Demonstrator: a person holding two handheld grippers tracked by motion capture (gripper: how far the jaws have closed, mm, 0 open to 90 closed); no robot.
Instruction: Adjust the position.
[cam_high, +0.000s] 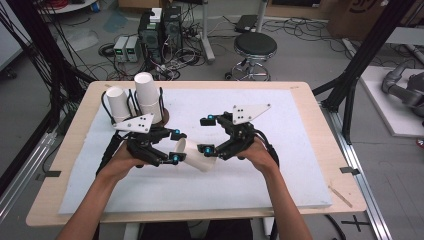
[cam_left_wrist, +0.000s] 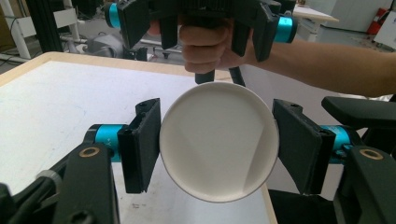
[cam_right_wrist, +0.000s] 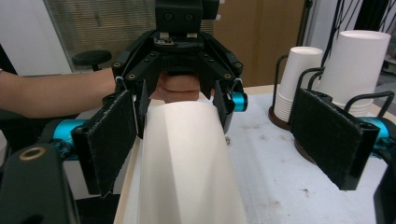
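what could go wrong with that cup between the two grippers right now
The left gripper pinches the paper cup near its rim, so the thin wall may crumple. The right gripper stands open around the cup's other end; closing off-centre might knock it loose. The cup stacks stand close behind and might get bumped.

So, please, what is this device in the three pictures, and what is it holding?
There is no robot here: a person holds hand-operated tongs in each hand. The high view looks down on the table. The other two pictures come from cameras riding on each tool, looking along its black jaws. The left tongs are shut on a white paper cup turned on its side, near its rim. The right tongs stand open around its other end, not gripping. At the table's far left, two stacks of cups stand in wire holders.
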